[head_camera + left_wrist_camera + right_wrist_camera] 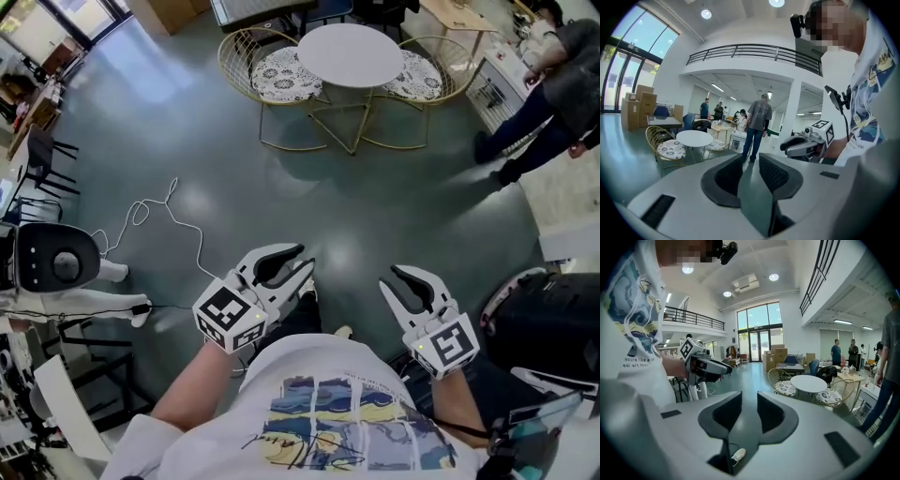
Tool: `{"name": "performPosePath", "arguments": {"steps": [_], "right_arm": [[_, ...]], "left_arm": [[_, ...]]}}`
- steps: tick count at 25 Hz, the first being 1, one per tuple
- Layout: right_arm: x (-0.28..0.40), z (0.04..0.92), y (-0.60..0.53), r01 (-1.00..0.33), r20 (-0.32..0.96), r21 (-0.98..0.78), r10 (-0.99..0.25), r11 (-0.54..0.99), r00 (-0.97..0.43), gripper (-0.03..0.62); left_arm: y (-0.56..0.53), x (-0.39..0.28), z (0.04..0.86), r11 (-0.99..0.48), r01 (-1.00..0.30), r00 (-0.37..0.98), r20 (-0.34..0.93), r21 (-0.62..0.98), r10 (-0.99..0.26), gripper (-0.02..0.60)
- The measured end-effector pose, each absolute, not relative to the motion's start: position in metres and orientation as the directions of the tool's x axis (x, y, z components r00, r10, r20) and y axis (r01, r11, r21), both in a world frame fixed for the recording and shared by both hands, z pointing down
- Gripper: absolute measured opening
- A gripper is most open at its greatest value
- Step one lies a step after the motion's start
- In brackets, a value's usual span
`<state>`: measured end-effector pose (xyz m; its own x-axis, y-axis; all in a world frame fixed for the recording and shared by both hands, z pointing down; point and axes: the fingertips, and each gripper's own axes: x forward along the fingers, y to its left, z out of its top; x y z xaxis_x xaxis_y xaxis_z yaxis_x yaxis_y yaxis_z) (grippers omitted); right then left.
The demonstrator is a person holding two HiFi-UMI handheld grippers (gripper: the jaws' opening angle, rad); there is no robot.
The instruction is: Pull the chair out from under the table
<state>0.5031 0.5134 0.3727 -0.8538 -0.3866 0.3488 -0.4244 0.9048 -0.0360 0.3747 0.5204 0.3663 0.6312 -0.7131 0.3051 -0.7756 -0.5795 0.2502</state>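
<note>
daylight is coming through tall windows [758,329] and shining off the grey-green floor [375,216]. round ceiling lights [706,14] are glowing above white walls [677,79], a dark railing [750,50] is running along the mezzanine [740,66], and cardboard boxes [640,105] are standing stacked by the glass.

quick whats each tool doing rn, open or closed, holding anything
Left tool: open, nothing between the jaws.
Right tool: open, nothing between the jaws.
</note>
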Motion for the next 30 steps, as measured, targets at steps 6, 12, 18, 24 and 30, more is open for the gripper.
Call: {"name": "performPosePath", "arguments": {"steps": [6,12,18,24,30], "right_arm": [[0.414,0.355,0.416,-0.388,0.345,0.012,-0.368,0.921,-0.863,0.086],[0.308,0.352,0.344,-0.32,0.32,0.021,-0.31,0.947,-0.895,0.087],[0.224,0.365,0.28,-0.219,0.357,0.018,-0.211,0.975,-0.91,0.092],[0.15,0.385,0.165,-0.157,0.333,-0.011,-0.144,0.988,-0.932,0.095],[0.084,0.366,0.035,-0.128,0.289,-0.024,-0.115,0.991,-0.95,0.095]], "left_arm": [[0.436,0.299,0.35,-0.565,-0.782,0.621,0.25,0.264,-0.743,0.104],[0.377,0.201,0.358,-0.497,-0.827,0.556,0.252,0.264,-0.792,0.104],[0.327,0.117,0.377,-0.371,-0.88,0.45,0.272,0.297,-0.851,0.108],[0.229,0.041,0.406,-0.253,-0.918,0.353,0.335,0.306,-0.874,0.121],[0.11,-0.032,0.404,-0.195,-0.946,0.292,0.419,0.259,-0.86,0.123]]}}
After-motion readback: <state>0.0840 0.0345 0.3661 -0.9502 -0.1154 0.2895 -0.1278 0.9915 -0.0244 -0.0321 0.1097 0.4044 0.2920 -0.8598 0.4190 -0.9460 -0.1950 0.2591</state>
